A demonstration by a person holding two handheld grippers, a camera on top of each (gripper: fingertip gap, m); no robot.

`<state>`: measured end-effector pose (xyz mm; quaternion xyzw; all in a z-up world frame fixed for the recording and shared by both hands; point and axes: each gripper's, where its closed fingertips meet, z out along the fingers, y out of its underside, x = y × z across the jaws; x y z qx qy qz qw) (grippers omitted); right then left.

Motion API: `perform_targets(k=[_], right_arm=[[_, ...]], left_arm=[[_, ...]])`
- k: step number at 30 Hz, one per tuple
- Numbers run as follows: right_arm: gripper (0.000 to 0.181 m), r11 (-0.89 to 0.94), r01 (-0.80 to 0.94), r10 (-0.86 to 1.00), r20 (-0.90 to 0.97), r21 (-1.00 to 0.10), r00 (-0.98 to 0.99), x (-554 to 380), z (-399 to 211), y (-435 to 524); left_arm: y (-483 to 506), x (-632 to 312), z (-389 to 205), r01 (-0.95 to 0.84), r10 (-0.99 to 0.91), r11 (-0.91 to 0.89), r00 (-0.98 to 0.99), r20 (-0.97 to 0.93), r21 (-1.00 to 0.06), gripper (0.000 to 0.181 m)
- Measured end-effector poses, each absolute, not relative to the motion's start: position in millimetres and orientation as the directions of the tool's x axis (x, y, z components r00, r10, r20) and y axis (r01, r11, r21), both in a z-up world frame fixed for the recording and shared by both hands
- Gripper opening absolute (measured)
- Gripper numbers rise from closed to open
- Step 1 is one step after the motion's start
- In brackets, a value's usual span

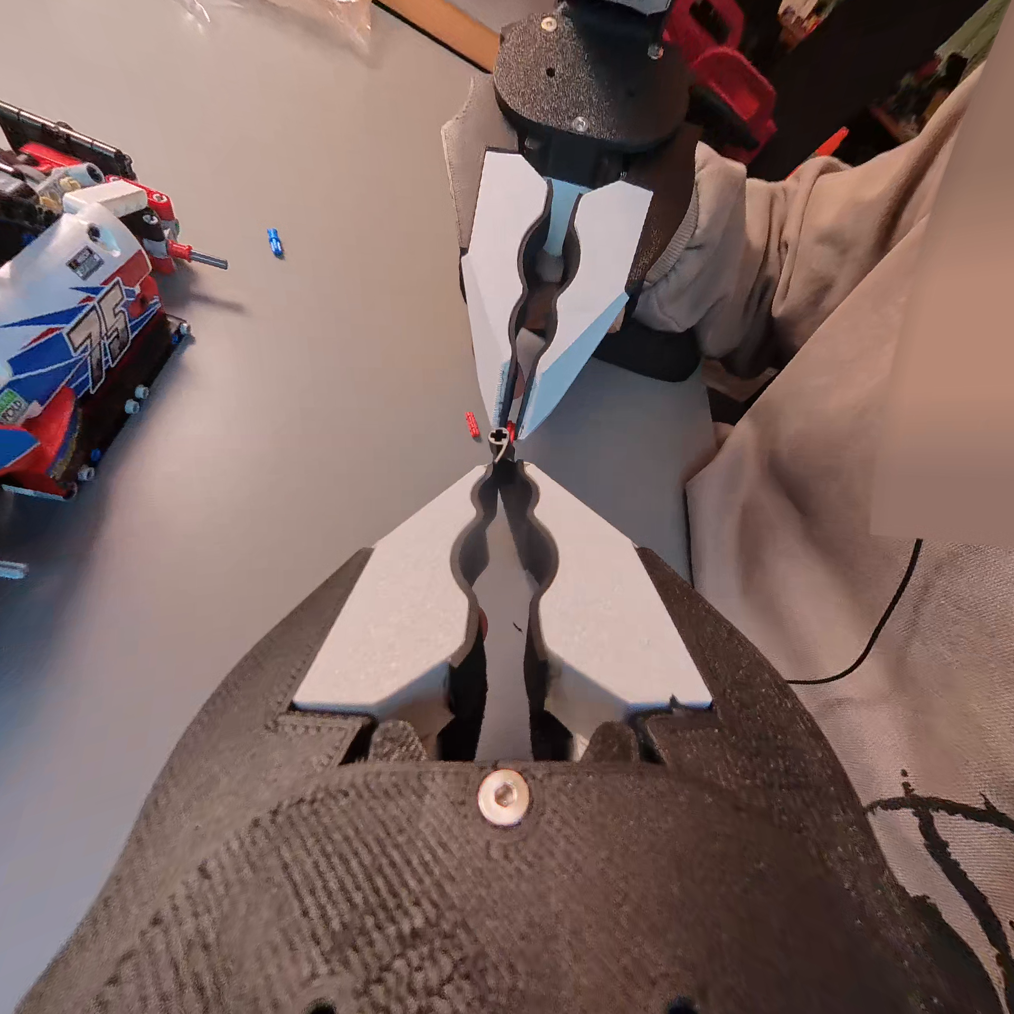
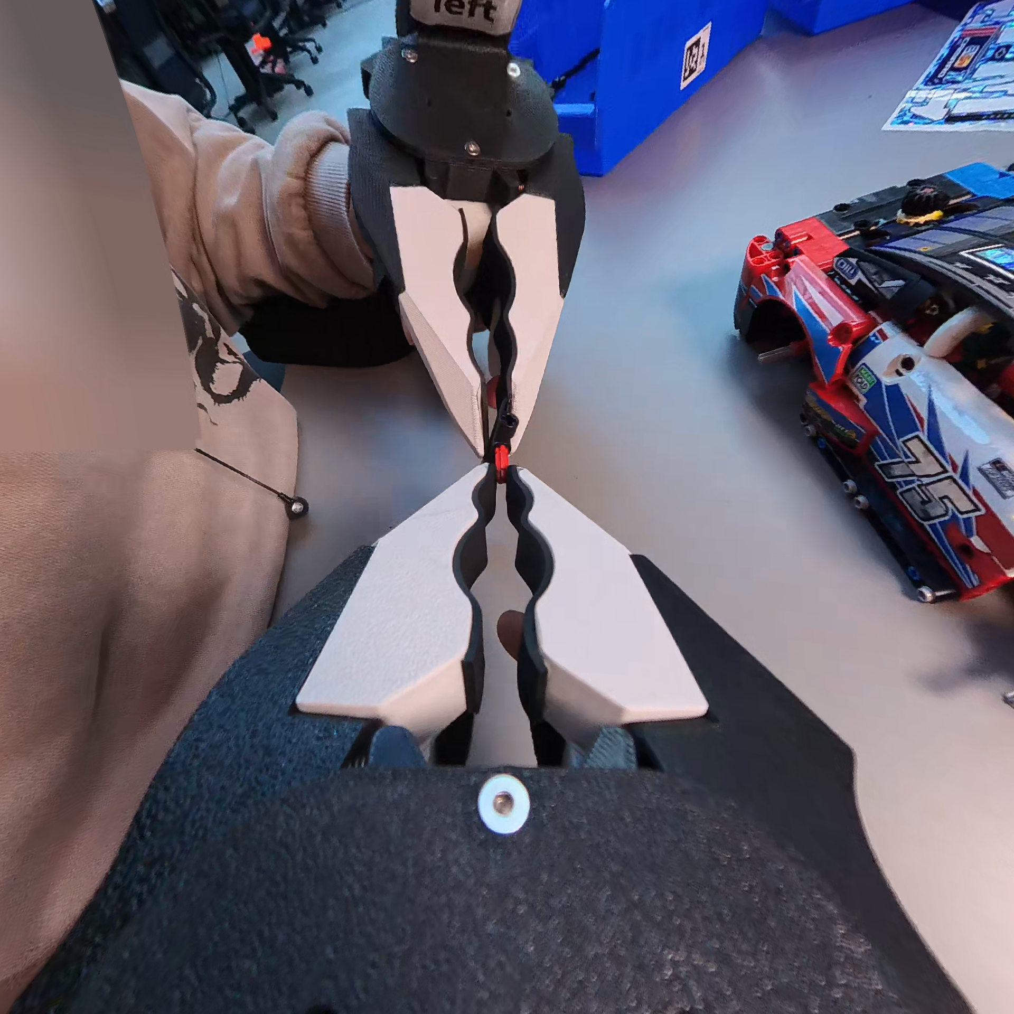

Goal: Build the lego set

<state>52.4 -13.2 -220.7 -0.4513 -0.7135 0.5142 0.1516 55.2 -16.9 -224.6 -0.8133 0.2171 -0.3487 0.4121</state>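
My left gripper [image 1: 503,467] is shut on a small black connector [image 1: 498,437] with a cross-shaped hole, held above the grey table. My right gripper [image 2: 498,473] is shut on a short red pin [image 2: 500,457]. The two grippers meet tip to tip, and the red pin touches the end of the black connector [image 2: 508,422]. In the left wrist view the right gripper [image 1: 511,433] comes in from the top. In the right wrist view the left gripper [image 2: 496,445] comes in from the top. The partly built red, white and blue race car [image 1: 71,329] [image 2: 905,417] lies off to one side.
A loose red pin [image 1: 471,424] and a loose blue pin [image 1: 275,242] lie on the table [image 1: 329,384]. Blue bins [image 2: 631,93] and a printed sheet [image 2: 960,71] stand at the far side. A person's beige sleeves [image 2: 247,219] are close behind the grippers. My left and right fingertips are right by each other.
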Motion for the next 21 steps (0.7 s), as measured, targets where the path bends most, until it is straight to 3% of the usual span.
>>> perform_targets(k=[10, 21], right_arm=[[0.0, 0.11, 0.487, 0.805, -0.21, -0.867, -0.555, 54.9, -213.5, -13.5], [0.0, 0.105, 0.481, 0.815, -0.202, -0.87, -0.543, 55.2, -210.9, -15.5]], left_arm=[[-16.4, 57.4, -220.0, -0.296, -0.681, -0.513, 0.712, 0.172, -0.806, 0.003], [-16.3, 59.0, -218.6, -0.302, -0.681, -0.493, 0.718, 0.145, -0.816, 0.002]])
